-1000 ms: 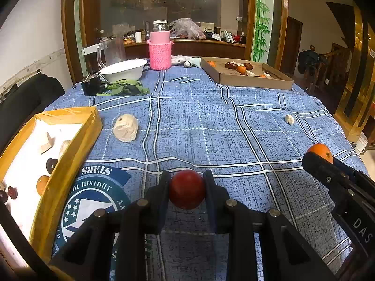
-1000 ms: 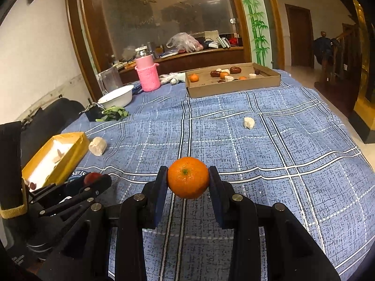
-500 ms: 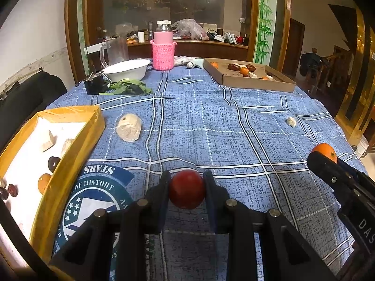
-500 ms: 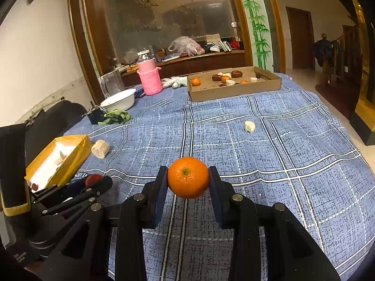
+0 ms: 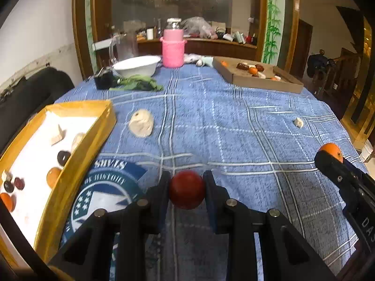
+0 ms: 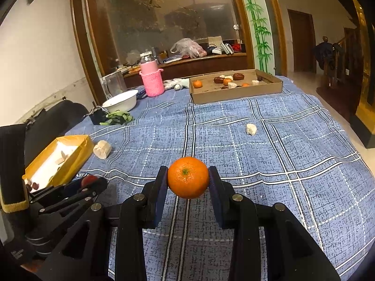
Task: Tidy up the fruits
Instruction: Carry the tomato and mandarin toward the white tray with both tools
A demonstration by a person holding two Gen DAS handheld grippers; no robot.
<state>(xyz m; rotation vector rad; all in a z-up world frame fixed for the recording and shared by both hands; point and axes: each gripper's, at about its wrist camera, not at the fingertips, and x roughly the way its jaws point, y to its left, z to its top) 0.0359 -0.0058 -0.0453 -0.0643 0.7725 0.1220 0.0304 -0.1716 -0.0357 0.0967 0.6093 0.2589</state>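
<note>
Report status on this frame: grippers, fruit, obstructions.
Left gripper shut on red fruit. Right gripper shut on orange. Both held above the blue tablecloth. Yellow box close left, nothing blocking.

- The left wrist view is taken low over the table (image 5: pixel 234 121), looking forward along its fingers, the yellow tray (image 5: pixel 70 173) close at left.
- The right wrist view is taken higher, facing likewise.
- The cardboard box (image 6: pixel 236 92), far off, is shared by both views.
</note>
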